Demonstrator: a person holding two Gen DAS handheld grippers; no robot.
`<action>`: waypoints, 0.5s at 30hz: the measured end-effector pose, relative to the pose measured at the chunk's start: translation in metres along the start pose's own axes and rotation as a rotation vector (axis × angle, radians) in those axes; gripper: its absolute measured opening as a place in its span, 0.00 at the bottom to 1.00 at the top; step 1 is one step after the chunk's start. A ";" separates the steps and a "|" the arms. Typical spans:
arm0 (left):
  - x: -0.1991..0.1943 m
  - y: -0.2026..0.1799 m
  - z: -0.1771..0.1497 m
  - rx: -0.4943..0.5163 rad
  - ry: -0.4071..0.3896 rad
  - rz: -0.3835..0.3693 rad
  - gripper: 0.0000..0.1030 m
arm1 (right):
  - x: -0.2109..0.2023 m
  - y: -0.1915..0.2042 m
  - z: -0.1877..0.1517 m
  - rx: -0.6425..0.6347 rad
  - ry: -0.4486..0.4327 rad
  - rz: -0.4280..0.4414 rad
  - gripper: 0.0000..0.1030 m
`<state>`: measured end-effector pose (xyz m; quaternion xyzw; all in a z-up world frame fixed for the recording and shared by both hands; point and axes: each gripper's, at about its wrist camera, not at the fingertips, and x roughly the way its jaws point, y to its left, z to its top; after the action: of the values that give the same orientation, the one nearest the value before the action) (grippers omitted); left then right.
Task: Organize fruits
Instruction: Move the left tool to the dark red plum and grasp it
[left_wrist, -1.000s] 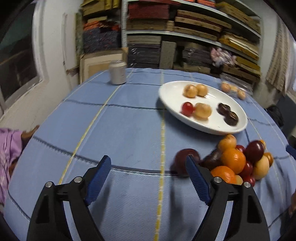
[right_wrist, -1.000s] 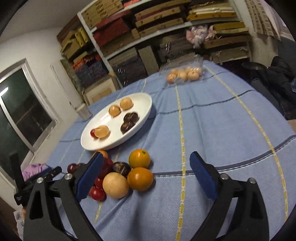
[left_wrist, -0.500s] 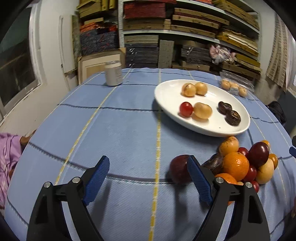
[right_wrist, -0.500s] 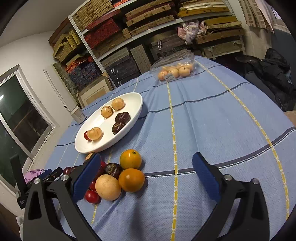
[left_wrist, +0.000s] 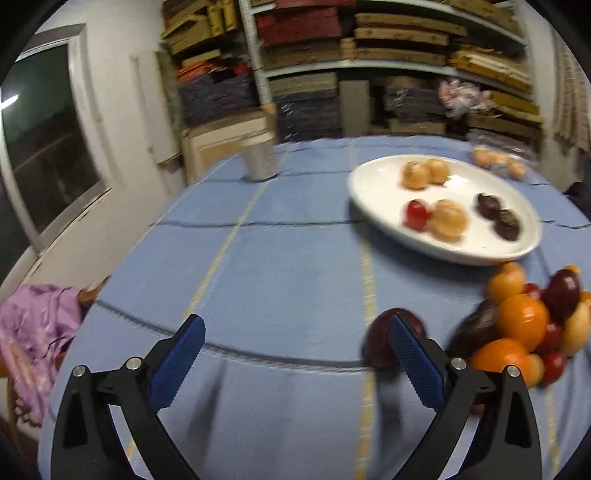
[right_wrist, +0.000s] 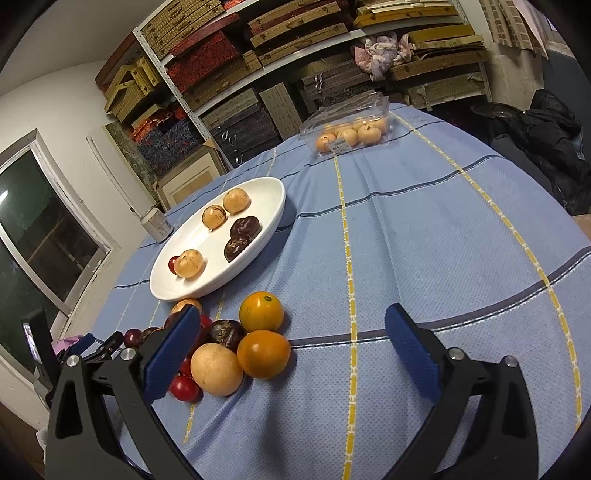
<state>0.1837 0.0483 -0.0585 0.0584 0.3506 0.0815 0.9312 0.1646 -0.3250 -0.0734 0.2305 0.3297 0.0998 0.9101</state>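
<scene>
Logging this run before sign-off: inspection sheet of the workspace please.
Surface: blue checked tablecloth, no spills seen.
Job's things: white plate holds three tan fruits, two dark ones and one red; loose fruit pile sits beside it.
Clutter: clear fruit box, white jar.
Grippers: left gripper open, jaws just widened, dark red fruit behind one finger; right gripper open, empty.
Cables: nothing seen.
Surroundings: stacked shelves, window.

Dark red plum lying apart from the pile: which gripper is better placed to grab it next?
Left, probably. The left gripper has its jaws wide open, just widened, and the dark red plum lies right behind its right finger. The right gripper faces the oranges instead.
</scene>
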 end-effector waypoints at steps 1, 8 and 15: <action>0.000 0.006 0.000 -0.027 0.009 -0.013 0.97 | 0.000 0.000 0.000 0.001 0.001 0.002 0.95; -0.001 0.005 0.002 -0.068 0.014 -0.145 0.97 | 0.000 0.003 -0.002 0.000 0.007 0.013 0.96; 0.012 -0.033 -0.003 0.085 0.060 -0.165 0.97 | 0.002 0.004 -0.003 -0.003 0.013 0.010 0.96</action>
<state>0.1946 0.0188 -0.0738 0.0664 0.3853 -0.0089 0.9204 0.1638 -0.3201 -0.0744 0.2302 0.3342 0.1065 0.9078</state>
